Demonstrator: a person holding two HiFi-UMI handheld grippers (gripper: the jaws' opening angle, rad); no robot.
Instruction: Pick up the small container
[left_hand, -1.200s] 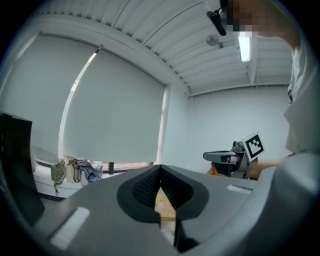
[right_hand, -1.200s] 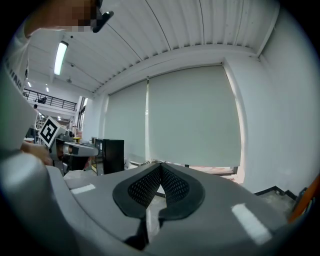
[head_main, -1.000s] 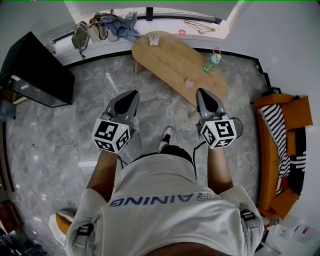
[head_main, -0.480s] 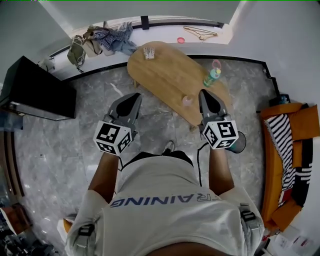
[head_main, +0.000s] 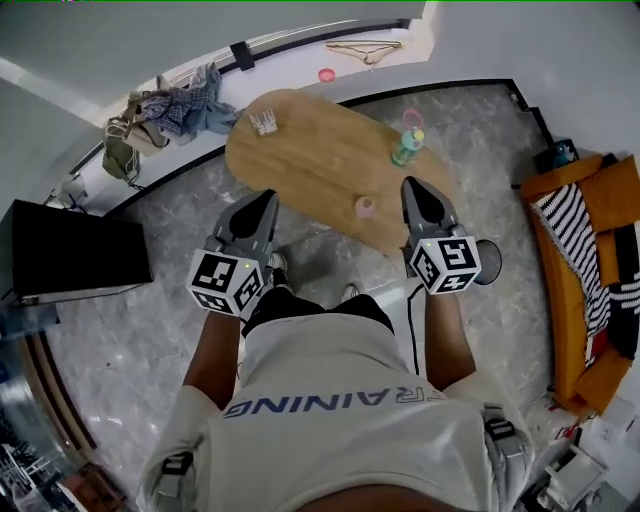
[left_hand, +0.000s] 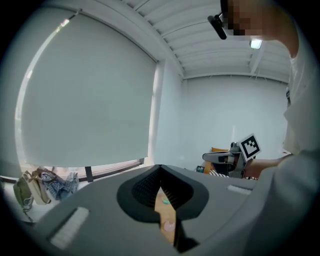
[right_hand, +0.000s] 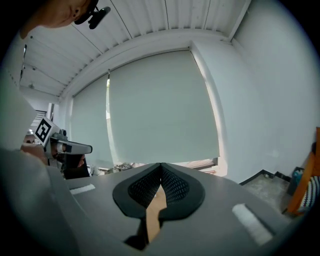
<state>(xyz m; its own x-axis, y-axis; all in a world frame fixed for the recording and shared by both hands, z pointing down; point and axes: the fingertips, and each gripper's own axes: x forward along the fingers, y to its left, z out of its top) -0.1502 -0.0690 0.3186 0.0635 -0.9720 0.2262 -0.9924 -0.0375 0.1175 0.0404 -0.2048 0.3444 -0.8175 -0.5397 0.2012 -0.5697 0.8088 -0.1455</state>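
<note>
The small pink container stands on the oval wooden table, near its front edge. My left gripper hovers over the floor just left of the table's near edge, jaws shut and empty. My right gripper is above the table's right end, a little right of the container, also shut and empty. In the left gripper view the closed jaws leave a slit that shows the table and the pink container. The right gripper view shows closed jaws and a strip of tabletop.
A green bottle and a small clear glass also stand on the table. An orange sofa is at the right, a black cabinet at the left, clothes and bags on the window ledge, a dark round stool by my right arm.
The person has stepped closer to the table, which now lies nearer and more to the left in the head view. Both grippers stay shut and held level in front.
</note>
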